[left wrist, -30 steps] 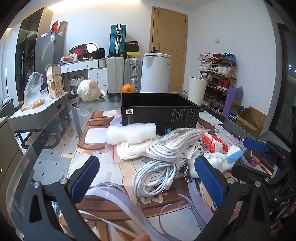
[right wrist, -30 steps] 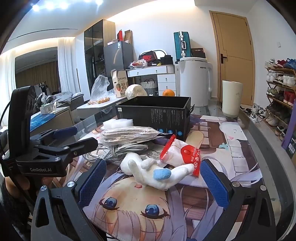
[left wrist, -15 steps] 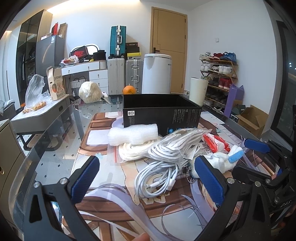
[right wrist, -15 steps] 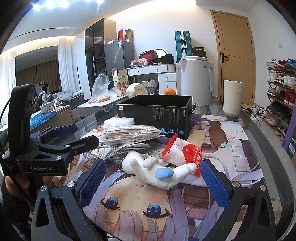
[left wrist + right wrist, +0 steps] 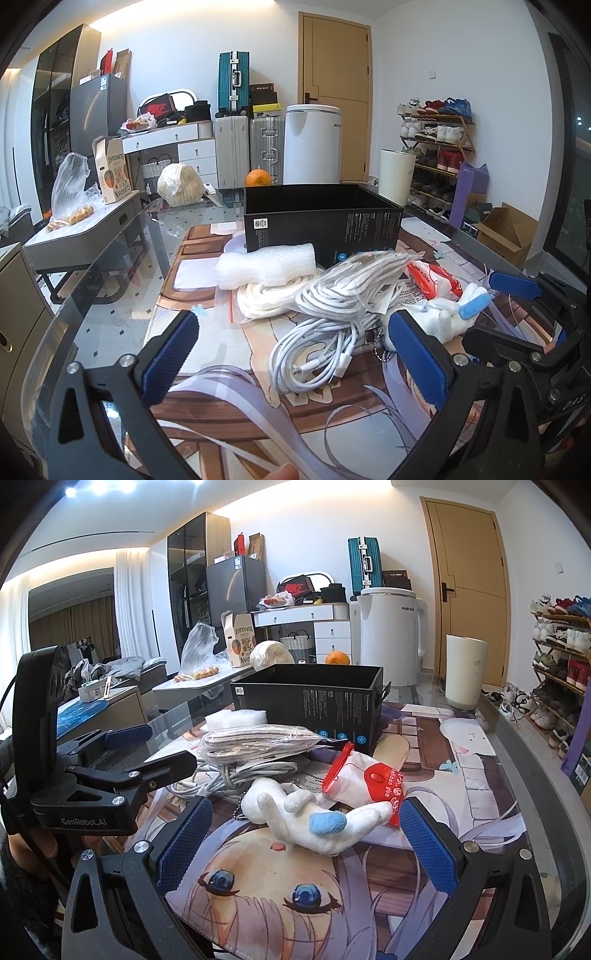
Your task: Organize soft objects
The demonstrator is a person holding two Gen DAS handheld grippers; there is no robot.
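While both grippers are hovering low over the anime-print desk mat, the left gripper is spreading its 2 blue-padded fingers wide around nothing, near a loose coil of white charging cable. The right gripper is gaping likewise, empty, with a white plush toy with a blue patch lying between its pads. Just beyond are sitting a red-and-white plastic pouch, a bagged bundle of white cord, a white foam roll and, farther off, an open black cardboard box.
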